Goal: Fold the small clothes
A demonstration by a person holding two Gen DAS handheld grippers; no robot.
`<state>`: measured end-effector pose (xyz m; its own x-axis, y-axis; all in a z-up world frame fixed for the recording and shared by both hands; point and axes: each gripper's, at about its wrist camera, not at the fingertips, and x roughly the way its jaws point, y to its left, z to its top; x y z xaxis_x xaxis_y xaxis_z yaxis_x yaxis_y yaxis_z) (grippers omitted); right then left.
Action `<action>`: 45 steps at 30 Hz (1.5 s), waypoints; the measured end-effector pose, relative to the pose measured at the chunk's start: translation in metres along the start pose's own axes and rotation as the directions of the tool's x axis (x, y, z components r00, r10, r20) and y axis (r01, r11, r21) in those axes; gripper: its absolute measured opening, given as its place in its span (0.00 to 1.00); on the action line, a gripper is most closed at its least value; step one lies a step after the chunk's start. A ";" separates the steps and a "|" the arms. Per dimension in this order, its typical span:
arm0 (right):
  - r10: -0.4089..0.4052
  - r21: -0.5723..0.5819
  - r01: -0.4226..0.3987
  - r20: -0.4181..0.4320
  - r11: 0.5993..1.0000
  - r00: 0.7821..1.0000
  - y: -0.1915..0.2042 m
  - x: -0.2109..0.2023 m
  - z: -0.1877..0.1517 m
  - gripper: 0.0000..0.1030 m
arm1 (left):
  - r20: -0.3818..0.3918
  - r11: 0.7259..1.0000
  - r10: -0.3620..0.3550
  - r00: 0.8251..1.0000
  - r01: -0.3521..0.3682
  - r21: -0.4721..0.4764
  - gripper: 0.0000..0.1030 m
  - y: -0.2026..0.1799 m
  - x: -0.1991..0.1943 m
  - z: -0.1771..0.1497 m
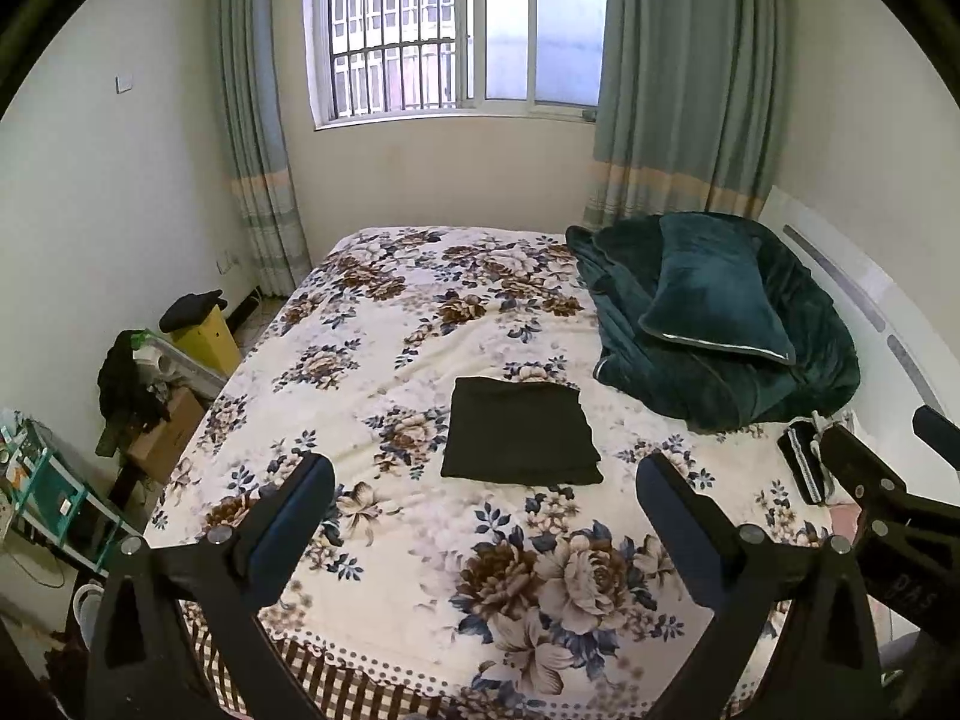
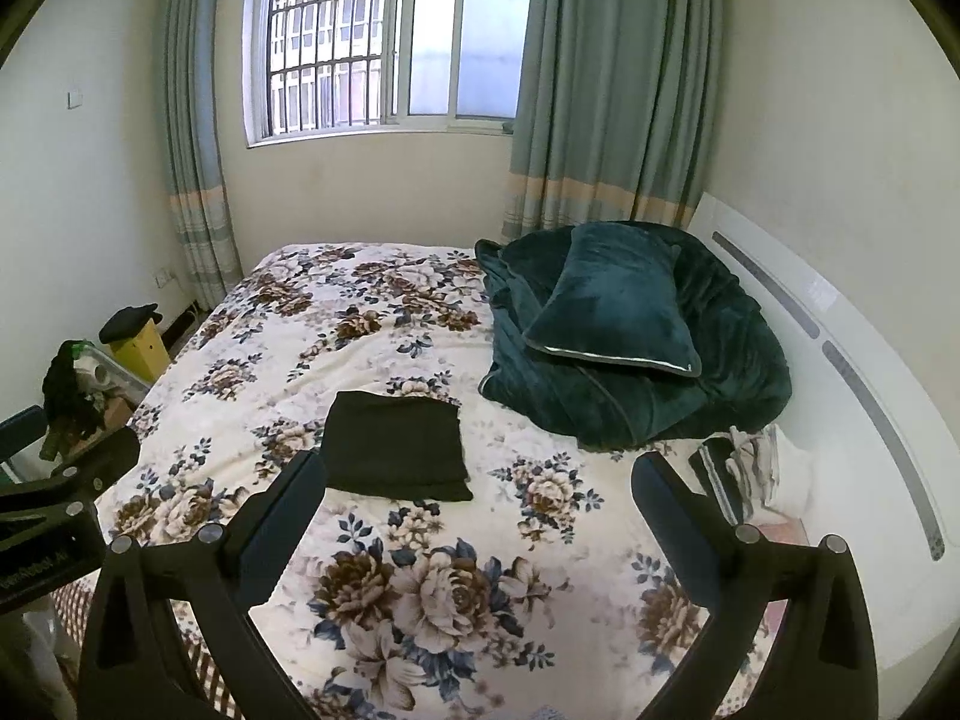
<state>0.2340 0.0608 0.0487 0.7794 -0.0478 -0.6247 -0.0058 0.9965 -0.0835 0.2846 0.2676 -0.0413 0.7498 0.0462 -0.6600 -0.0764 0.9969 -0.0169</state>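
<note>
A small black garment (image 1: 521, 432) lies folded into a neat rectangle on the floral bedspread (image 1: 420, 312); it also shows in the right wrist view (image 2: 396, 447). My left gripper (image 1: 486, 498) is open and empty, held above the bed just short of the garment. My right gripper (image 2: 480, 492) is open and empty, with the garment ahead and to its left. The right gripper's body shows at the right edge of the left wrist view (image 1: 888, 498). The left gripper's body shows at the left edge of the right wrist view (image 2: 66, 492).
A dark green blanket (image 1: 750, 360) with a green pillow (image 1: 714, 300) on it lies at the bed's far right. A pile of striped cloth (image 2: 744, 468) lies by the white headboard (image 2: 870, 390). Boxes and clutter (image 1: 150, 396) stand on the floor left of the bed.
</note>
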 end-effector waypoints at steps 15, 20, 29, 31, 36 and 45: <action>0.005 0.000 -0.005 0.001 1.000 1.000 -0.001 0.001 0.001 1.00 | 0.001 1.000 -0.009 1.000 0.009 -0.003 1.00 -0.008 -0.004 0.001; 0.010 0.001 -0.010 -0.001 1.000 1.000 0.000 0.002 0.001 1.00 | 0.008 1.000 0.000 1.000 0.000 -0.007 1.00 -0.009 -0.007 -0.001; 0.009 0.006 -0.009 -0.001 1.000 1.000 0.000 -0.001 -0.002 1.00 | 0.009 1.000 0.002 1.000 -0.001 -0.015 1.00 -0.008 -0.014 -0.006; 0.010 0.005 -0.010 -0.002 1.000 1.000 0.000 -0.002 -0.003 1.00 | 0.008 1.000 0.003 1.000 -0.003 -0.015 1.00 -0.007 -0.015 -0.006; 0.010 0.006 -0.009 -0.011 1.000 1.000 0.005 -0.006 -0.011 1.00 | 0.009 1.000 0.007 1.000 -0.007 -0.016 1.00 -0.006 -0.016 -0.006; 0.012 0.006 -0.012 -0.008 1.000 1.000 0.007 -0.010 -0.013 1.00 | 0.011 1.000 0.018 1.000 -0.018 -0.023 1.00 -0.003 -0.022 -0.011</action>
<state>0.2177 0.0672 0.0444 0.7740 -0.0368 -0.6322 -0.0110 0.9974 -0.0715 0.2612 0.2629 -0.0355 0.7556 0.0652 -0.6518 -0.1048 0.9943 -0.0220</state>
